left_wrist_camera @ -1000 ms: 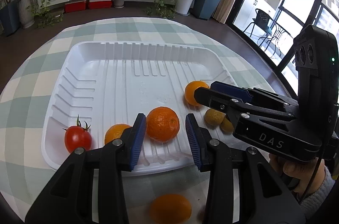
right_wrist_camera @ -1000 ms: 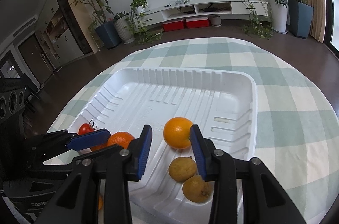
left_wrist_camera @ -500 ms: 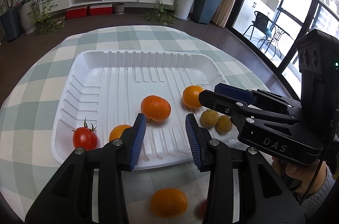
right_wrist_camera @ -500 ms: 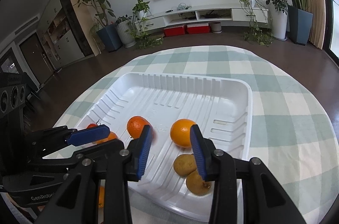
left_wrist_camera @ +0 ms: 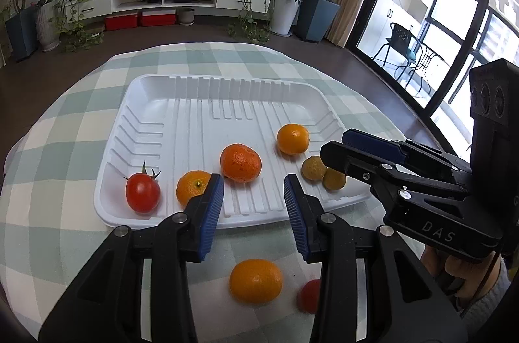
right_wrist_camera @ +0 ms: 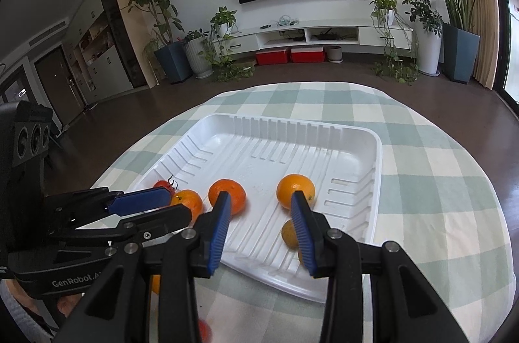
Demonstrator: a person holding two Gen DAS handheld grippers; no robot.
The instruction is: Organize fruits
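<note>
- My right gripper (right_wrist_camera: 261, 223) hangs above the near edge of the white foam tray (right_wrist_camera: 376, 180); its blue-padded jaws stand apart with nothing between them.
- In the tray I see a mandarin (right_wrist_camera: 232, 192) behind the left jaw and an orange (right_wrist_camera: 293, 189) behind the right one.
- A brownish fruit (right_wrist_camera: 288, 234) lies just below the orange, partly hidden.
- A second mandarin (right_wrist_camera: 189, 202) and a tomato (right_wrist_camera: 163, 183) sit at the tray's left end.
- The left gripper (right_wrist_camera: 142, 206) reaches in from the left, over the checked counter (right_wrist_camera: 438, 180).
</note>
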